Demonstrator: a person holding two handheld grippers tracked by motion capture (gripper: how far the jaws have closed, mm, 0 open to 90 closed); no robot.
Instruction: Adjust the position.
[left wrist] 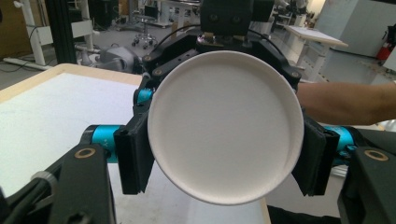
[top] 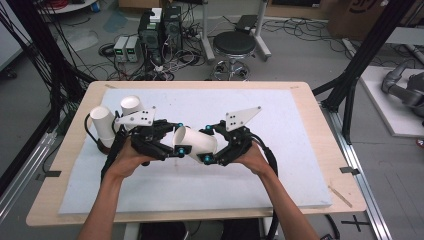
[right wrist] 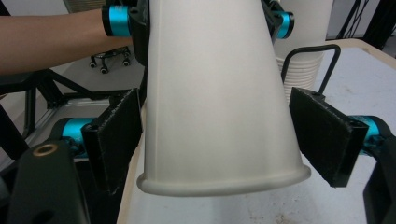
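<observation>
Nearest the person, forearms in from the bottom edge, one hand on each claw, both raised a little above the counter (top: 250, 185) and aimed at each other.

Between them, cup (top: 196, 144) lying on its side in the air, clear of the counter, base toward the left claw (top: 176, 140), rolled rim toward the right claw (top: 212, 146). Probably held level like this for a hand-over from one claw to the other, or for a steadier two-sided hold; no telling which from here.

Left claw: jaws pressed against opposite sides of the base end, clamped on the cup, round bottom facing squarely down its camera. Carrying the cup alone, by the look of it.

Right claw: jaws spread wide, straddling the rim end. In the right gripper view, one pad just beside the cup wall, possibly brushing it, hard to say; the other plainly apart from it with a gap. Not yet gripping. Rim likely to crush if squeezed hard, so a light close called for.

Farther back at the counter's left, two stacks (top: 102, 125) of white cups, upright, well apart from the held one, presumably the supply.

Beyond the counter, a stool (top: 235, 45) and cables on the floor.
</observation>
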